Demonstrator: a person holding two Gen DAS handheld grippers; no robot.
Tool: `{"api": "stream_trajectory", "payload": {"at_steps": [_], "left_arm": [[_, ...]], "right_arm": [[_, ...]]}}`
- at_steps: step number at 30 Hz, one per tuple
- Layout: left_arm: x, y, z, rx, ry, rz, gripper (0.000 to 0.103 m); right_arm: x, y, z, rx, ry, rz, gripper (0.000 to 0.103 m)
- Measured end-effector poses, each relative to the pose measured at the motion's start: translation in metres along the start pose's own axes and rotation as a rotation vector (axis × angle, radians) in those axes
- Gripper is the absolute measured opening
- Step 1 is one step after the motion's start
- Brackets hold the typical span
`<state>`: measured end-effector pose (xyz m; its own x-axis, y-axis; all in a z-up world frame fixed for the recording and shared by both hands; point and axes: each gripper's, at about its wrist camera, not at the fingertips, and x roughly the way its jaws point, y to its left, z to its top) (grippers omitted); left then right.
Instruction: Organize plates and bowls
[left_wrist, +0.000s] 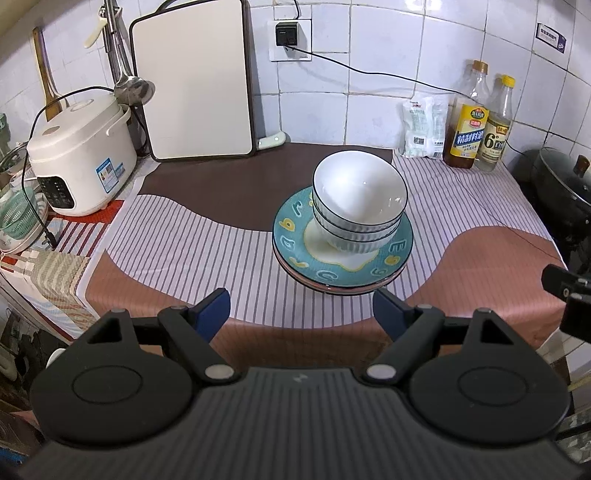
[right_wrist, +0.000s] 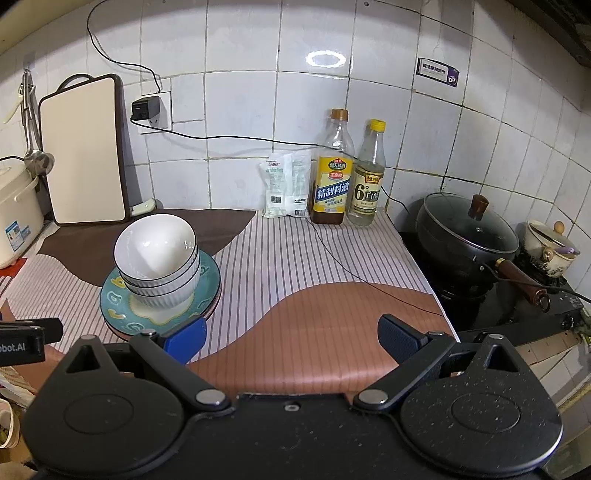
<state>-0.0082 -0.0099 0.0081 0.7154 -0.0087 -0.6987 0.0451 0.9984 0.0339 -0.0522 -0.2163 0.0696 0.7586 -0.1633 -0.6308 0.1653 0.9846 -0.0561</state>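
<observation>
Three white ribbed bowls (left_wrist: 358, 206) with dark rims are nested and lean on a teal patterned plate (left_wrist: 295, 240), which lies on a pink plate (left_wrist: 332, 288) on the striped cloth. The stack also shows in the right wrist view: bowls (right_wrist: 159, 258), teal plate (right_wrist: 118, 306). My left gripper (left_wrist: 301, 314) is open and empty, just in front of the stack near the counter's front edge. My right gripper (right_wrist: 291, 339) is open and empty over the cloth, to the right of the stack, its left fingertip (right_wrist: 186, 338) close to the plate rim.
A rice cooker (left_wrist: 79, 155) stands at the left and a cutting board (left_wrist: 192, 81) leans on the wall. Two bottles (right_wrist: 347, 173) and a white packet (right_wrist: 286, 188) stand at the back. A lidded black pan (right_wrist: 467, 236) sits on the stove at the right. A thin cable (right_wrist: 351, 269) crosses the cloth.
</observation>
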Motion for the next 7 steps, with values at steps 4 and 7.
{"api": "stream_trajectory", "payload": {"at_steps": [4,7], "left_arm": [[-0.0011,0.0,0.0,0.005,-0.002,0.001,0.084],[-0.0014,0.0005,0.0005,0.003,-0.006,0.001,0.084]], "right_arm": [[0.0006,-0.0005,0.0001,0.003,0.001,-0.003,0.101],[0.0018,-0.0015,0.0001,0.001,0.004,-0.006,0.101]]}}
